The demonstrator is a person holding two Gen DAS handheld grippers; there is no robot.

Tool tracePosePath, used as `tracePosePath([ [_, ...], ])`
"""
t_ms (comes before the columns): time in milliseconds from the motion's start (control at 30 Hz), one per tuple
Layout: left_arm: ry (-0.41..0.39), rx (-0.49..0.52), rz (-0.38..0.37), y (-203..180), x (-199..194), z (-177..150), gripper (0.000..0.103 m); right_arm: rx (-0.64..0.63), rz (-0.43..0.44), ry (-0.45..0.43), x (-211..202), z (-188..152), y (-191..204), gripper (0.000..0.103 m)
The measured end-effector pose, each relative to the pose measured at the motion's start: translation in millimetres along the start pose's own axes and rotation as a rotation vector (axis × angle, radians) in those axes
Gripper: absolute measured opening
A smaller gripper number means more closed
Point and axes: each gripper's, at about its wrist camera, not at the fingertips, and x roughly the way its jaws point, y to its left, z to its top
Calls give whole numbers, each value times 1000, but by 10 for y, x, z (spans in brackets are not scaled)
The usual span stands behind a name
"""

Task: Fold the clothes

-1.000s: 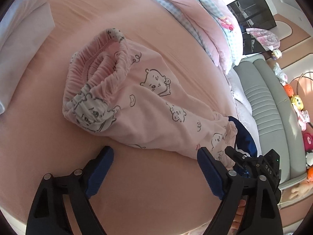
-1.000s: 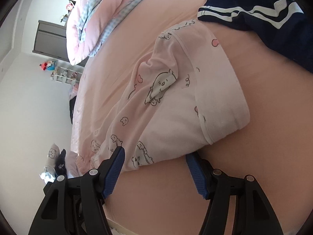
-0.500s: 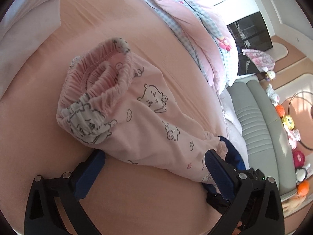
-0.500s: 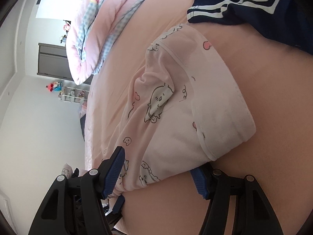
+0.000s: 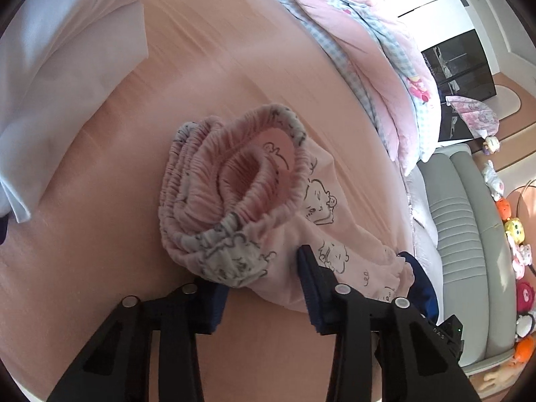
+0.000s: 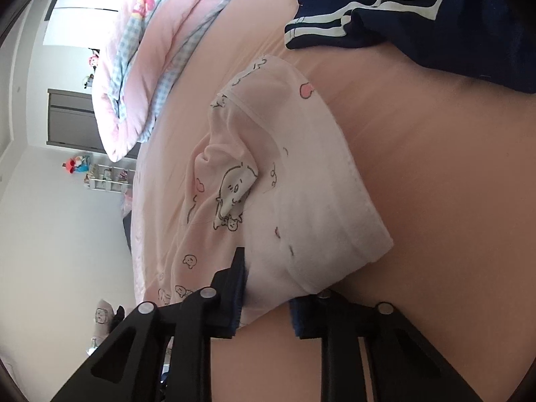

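Observation:
Pink pyjama pants (image 5: 254, 201) with bear prints lie on the peach bed sheet (image 5: 234, 83). The gathered elastic waistband bulges up in the left wrist view. My left gripper (image 5: 263, 288) has its jaws drawn in on the near edge of the waistband, with cloth pinched between the blue pads. In the right wrist view the leg end of the pants (image 6: 301, 184), with its white hem, lies flat. My right gripper (image 6: 268, 301) is shut on the near edge of that hem.
A navy garment (image 6: 435, 10) with white stripes lies just beyond the leg end. A pink and blue checked quilt (image 5: 368, 33) is heaped at the far side of the bed, and white bedding (image 5: 67, 50) at the left. A grey sofa (image 5: 469, 234) with plush toys (image 5: 516, 234) stands beside the bed.
Both grippers have moved forward onto the pants and their jaws have narrowed from wide open to pinching the cloth. The waistband has bunched up towards the left gripper.

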Motion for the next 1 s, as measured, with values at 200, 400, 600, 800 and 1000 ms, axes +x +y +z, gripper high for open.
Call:
tracePosePath([
  [200,7,4,8,72,-10,62,20,-221,-158,-42,-49,-63,277,14],
  [400,-70,122,124,-60,-153,50,20,-411,-318,-101,-97,-160,536,11],
  [600,-67,133,151,31,-169,66,20,-468,-393,-112,-168,-199,559,11],
  [800,-86,253,229,-90,-195,3,20,-525,-468,-124,-238,-237,582,11],
  [1000,-38,266,250,-60,-175,-15,23,-480,-459,-51,-171,-156,526,13],
])
